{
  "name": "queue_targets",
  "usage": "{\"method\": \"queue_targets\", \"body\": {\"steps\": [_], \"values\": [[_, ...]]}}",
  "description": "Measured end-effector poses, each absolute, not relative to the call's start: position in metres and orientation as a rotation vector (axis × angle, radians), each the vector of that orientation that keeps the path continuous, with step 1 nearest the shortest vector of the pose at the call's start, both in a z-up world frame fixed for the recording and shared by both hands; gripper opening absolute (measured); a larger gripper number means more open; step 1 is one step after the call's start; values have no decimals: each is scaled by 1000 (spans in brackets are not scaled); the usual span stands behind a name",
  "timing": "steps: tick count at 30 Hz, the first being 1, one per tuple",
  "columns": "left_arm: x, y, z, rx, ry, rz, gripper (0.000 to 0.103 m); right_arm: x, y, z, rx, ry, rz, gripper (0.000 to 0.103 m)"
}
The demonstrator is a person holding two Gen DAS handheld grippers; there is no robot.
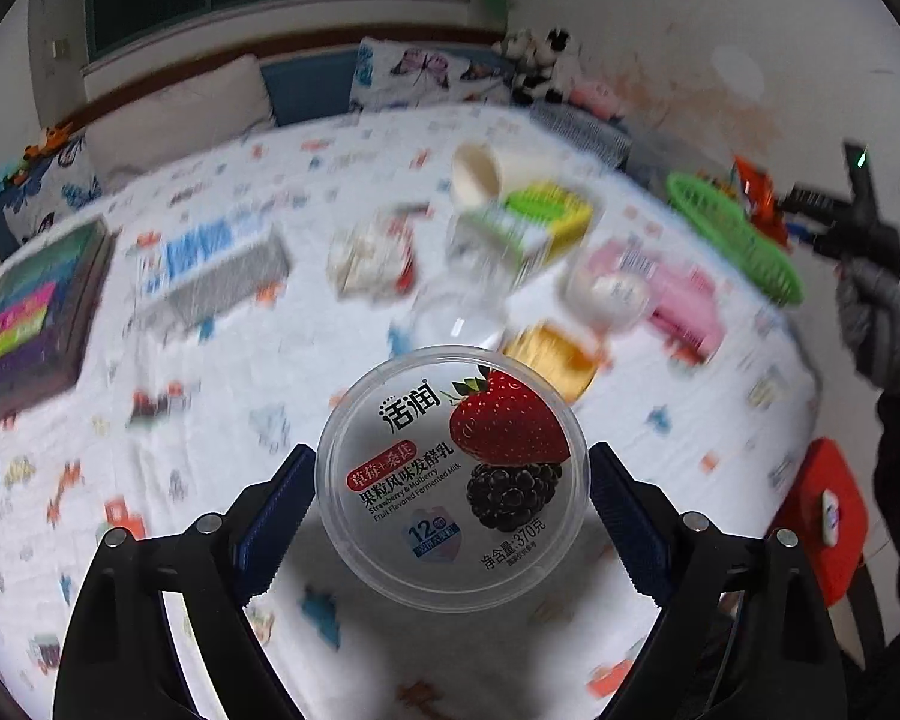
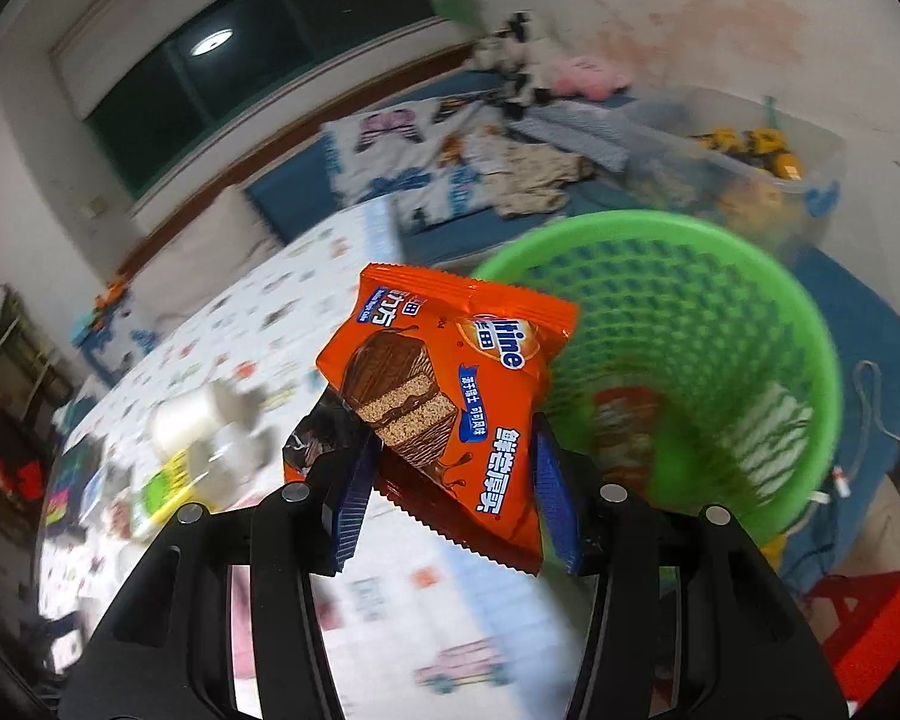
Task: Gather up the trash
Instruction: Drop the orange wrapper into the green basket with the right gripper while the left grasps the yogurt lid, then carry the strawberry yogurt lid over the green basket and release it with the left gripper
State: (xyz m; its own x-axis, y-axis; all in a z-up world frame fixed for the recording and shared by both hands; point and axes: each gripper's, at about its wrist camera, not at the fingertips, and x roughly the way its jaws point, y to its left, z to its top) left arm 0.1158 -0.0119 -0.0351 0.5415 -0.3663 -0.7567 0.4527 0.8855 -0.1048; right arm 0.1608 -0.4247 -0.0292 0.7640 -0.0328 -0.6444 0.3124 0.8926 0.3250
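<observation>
My left gripper [image 1: 453,480] is shut on a round yogurt tub [image 1: 450,474] with a strawberry and mulberry lid, held above the patterned bed sheet [image 1: 210,396]. My right gripper [image 2: 456,468] is shut on an orange wafer snack wrapper [image 2: 444,396], held just left of and over the rim of the green basket [image 2: 750,312]. The basket holds some trash at its bottom. In the left wrist view the basket [image 1: 744,240] lies at the right bed edge, with the right gripper [image 1: 834,222] and wrapper above it.
Several pieces of trash lie mid-bed: a white cup [image 1: 486,174], a yellow-green carton [image 1: 540,222], a pink package [image 1: 684,294], a blue-white box [image 1: 210,264]. A dark flat box [image 1: 24,318] lies left. A red stool [image 1: 828,516] stands by the bed.
</observation>
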Motion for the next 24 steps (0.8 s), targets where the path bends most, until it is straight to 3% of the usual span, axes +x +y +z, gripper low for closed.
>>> {"method": "queue_targets", "body": {"steps": [11,16,24], "values": [[164,-89,24,65,816,-622,87,183,-511,-71,454,785,-378,57],[192,-138,46,78,783,-687,87,191,-530,-83,457,821,-388,72],[233,-236,58,115,785,-807,87,179,-542,-85,436,792,-439,80]]}}
